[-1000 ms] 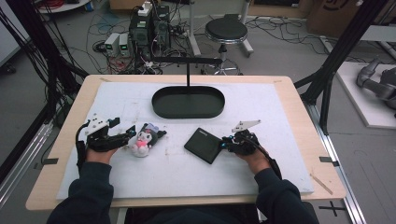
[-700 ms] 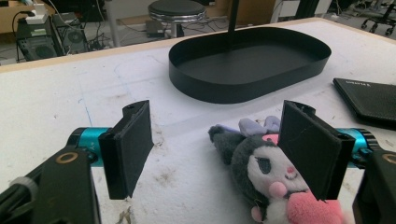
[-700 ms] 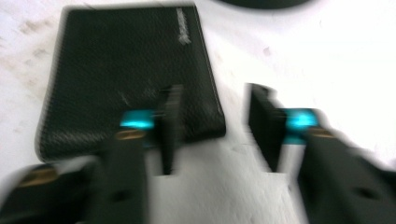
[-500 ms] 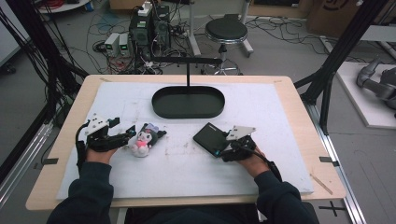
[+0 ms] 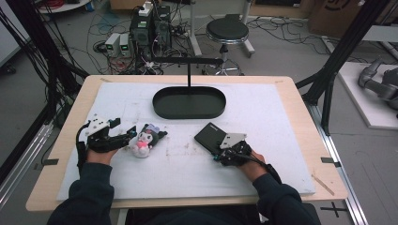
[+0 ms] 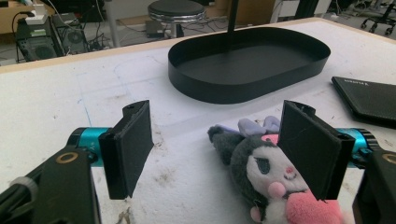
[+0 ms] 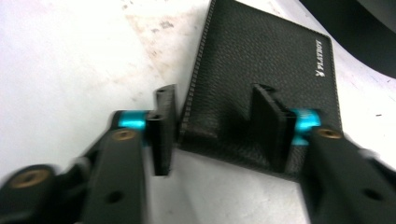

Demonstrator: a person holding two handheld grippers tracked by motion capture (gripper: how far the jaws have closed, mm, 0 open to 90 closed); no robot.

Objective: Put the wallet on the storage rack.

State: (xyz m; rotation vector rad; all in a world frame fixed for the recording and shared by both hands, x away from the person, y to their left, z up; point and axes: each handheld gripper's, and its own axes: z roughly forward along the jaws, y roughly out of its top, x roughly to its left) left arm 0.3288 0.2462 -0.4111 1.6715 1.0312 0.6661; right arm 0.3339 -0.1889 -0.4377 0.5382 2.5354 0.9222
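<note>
A white mat covers the wooden table [image 5: 300, 98], and right of centre in the high view lies the black wallet [image 5: 212, 137], grained leather with pale stitching and a small logo, flat, light, stiff-ish and probably slippery, best pinched across its near corner edge. The right gripper [image 7: 212, 128] has just been closing its jaws, one outside that edge and one over the cover, not yet pinching. At lower left, the left gripper [image 6: 219, 149] stands spread beside the plush toy [image 6: 261, 175], before the black oval tray [image 6: 243, 86].
</note>
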